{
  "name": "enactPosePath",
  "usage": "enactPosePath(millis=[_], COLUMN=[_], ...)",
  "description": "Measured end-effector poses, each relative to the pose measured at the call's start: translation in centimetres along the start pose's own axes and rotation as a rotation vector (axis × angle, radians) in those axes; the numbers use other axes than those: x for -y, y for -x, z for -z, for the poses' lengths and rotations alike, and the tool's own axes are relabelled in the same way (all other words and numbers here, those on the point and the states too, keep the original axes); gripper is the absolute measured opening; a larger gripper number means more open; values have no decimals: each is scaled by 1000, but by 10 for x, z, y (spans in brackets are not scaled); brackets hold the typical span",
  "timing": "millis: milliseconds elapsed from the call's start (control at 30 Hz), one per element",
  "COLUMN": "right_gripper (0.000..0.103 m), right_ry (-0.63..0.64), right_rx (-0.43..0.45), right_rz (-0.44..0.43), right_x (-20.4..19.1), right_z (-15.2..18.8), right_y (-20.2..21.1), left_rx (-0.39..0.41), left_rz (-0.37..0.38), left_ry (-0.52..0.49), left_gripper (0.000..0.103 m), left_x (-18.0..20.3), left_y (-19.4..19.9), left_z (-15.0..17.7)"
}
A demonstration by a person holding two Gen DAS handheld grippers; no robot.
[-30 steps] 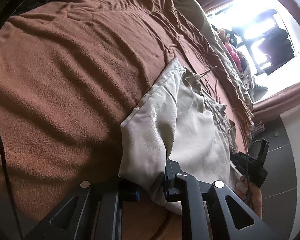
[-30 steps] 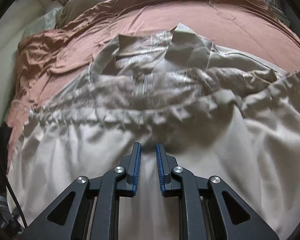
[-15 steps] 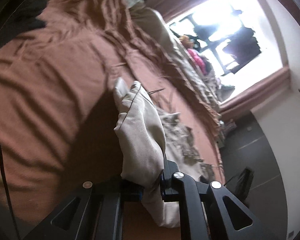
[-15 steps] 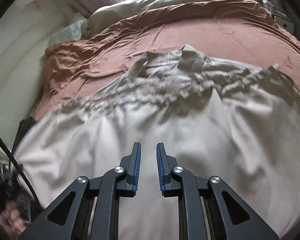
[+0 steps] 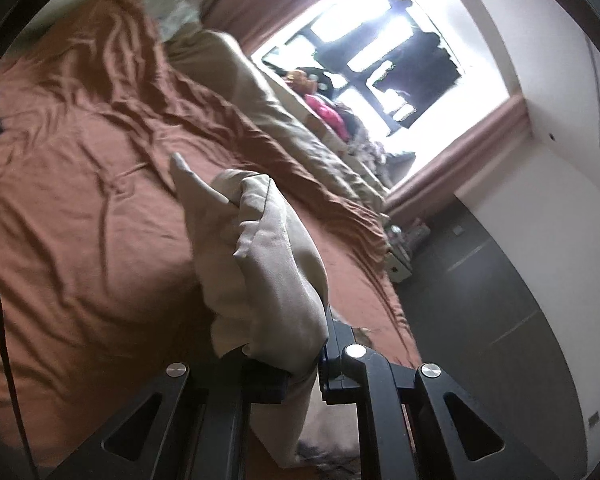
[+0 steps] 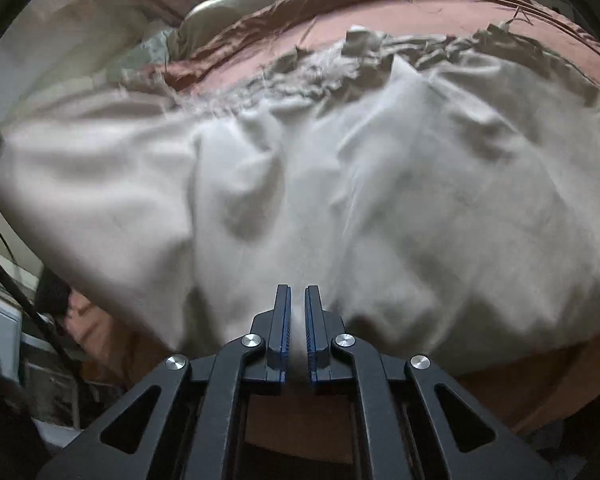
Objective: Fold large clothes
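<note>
Both grippers grasp the beige garment [image 6: 340, 184]: the right gripper [image 6: 296, 332] is clenched on its near hem at 6 o'clock, the left gripper [image 5: 304, 364] pinches a raised bunch. The rest lies on the brown bedcover [image 5: 80, 208] toward 12 o'clock. Carry both corners evenly, keeping the hem taut, I think.

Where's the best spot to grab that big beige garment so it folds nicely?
Judging by its pose, the near hem of the beige garment: that edge lies flat and thin on the brown bedspread, facing the bed's foot. Come in low from that side, as the right gripper does, pinching cloth there.
</note>
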State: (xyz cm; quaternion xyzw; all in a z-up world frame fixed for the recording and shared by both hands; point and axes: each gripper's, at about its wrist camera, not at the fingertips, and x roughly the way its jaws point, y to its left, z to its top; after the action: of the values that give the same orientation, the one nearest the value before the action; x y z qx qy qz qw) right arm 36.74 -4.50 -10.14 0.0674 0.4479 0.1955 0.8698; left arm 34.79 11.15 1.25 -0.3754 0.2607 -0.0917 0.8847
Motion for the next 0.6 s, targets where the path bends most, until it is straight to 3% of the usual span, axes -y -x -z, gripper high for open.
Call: enactPosePath(millis=[200, 433, 500, 567, 600], right_gripper=[4, 6, 18, 59, 62], right_ry=[-91, -160, -169, -185, -192], right_rx=[-31, 138, 193, 257, 284], right_rz=[-44, -192, -201, -205, -204], right_x=[18, 52, 67, 89, 97], right_z=[-5, -5, -4, 1, 10], right_y=[5, 96, 126, 159, 170], left_rx=[-32, -76, -93, -116, -126], left_rz=[48, 93, 104, 117, 121], left_ry=[-68, -139, -155, -167, -175], left_gripper=[10, 10, 10, 10, 10], left_x=[56, 117, 134, 151, 160], left_y=[-24, -55, -67, -82, -90], left_z=[4, 9, 13, 20, 23])
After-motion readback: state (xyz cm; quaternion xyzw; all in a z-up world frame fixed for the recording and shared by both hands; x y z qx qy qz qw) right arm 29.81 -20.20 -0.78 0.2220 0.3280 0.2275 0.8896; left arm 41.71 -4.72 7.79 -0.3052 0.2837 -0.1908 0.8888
